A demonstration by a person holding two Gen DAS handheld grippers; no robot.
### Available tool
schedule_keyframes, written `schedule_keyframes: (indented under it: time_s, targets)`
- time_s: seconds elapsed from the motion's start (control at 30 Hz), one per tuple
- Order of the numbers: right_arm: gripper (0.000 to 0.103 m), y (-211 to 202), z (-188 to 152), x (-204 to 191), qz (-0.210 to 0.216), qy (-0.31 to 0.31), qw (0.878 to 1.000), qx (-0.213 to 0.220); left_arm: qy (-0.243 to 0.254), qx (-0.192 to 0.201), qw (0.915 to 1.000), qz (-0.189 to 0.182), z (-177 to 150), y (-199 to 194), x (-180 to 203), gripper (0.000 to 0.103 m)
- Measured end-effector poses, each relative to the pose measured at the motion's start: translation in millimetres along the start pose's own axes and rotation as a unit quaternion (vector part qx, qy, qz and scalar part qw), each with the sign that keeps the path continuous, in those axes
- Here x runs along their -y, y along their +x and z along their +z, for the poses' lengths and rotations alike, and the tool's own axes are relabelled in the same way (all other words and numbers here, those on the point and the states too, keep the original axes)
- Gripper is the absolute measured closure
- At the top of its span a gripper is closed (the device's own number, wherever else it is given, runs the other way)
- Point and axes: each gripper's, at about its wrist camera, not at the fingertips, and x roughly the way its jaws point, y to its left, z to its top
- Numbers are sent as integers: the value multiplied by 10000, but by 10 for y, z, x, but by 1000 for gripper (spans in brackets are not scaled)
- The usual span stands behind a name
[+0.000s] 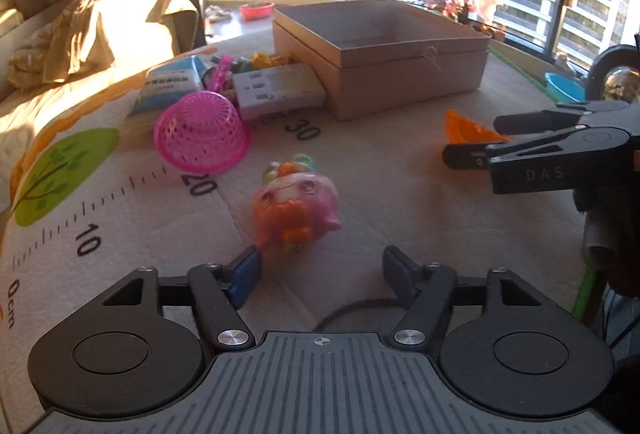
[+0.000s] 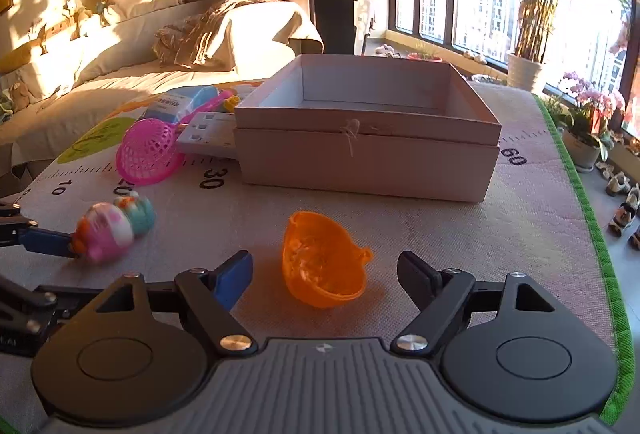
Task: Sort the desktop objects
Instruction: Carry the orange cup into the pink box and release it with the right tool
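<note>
A pink and orange toy figure (image 1: pixel 294 202) lies on its side on the ruler-print mat (image 1: pixel 120 218), just ahead of my left gripper (image 1: pixel 320 270). That gripper is open, and its left blue pad is close to the toy's base. In the right wrist view the toy (image 2: pixel 108 230) looks blurred, with one left finger (image 2: pixel 44 240) against it. An orange plastic bowl (image 2: pixel 320 262) lies tipped on its side between the fingers of my right gripper (image 2: pixel 324 272), with a gap on each side; this gripper is open. The open cardboard box (image 2: pixel 368 162) stands behind the bowl.
A pink mesh strainer (image 1: pixel 200 134), a white power strip (image 1: pixel 276 94), a blue tissue pack (image 1: pixel 172 82) and small toys crowd the box's left side. The mat's green edge (image 2: pixel 580 194) runs along the right. A sofa (image 2: pixel 120 46) stands at the left, and potted plants (image 2: pixel 528 70) by the window.
</note>
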Motion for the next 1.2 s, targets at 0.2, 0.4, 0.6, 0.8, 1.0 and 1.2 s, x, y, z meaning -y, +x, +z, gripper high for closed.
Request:
schedule_keyframes:
  time_s: [0.2,0.4,0.6,0.8,1.0,1.2]
  targets:
    - [47,73,58,32,45,98,9997,-203,-415,3,9987,302,229,194,-85,28]
    - [52,-69,31,-33,289,-174,9989,-312,-381,53,9985,395,308,244,-66,45]
    - [52,-351,50,-6,712,-313,9965,-304,90,139,9996,206,300,137,160,50]
    - [52,-610,288,162,695,-231,9973,62,180,643,9977,-140,595,-35,318,50]
    - [52,-593,860,413,113,-252,9969,732,294,1278,9913,-108,1232,124,398,50]
    - [52,16,1331,677,-366,-55,9977,560,130,1364,9904,-191,1755,699,378,47]
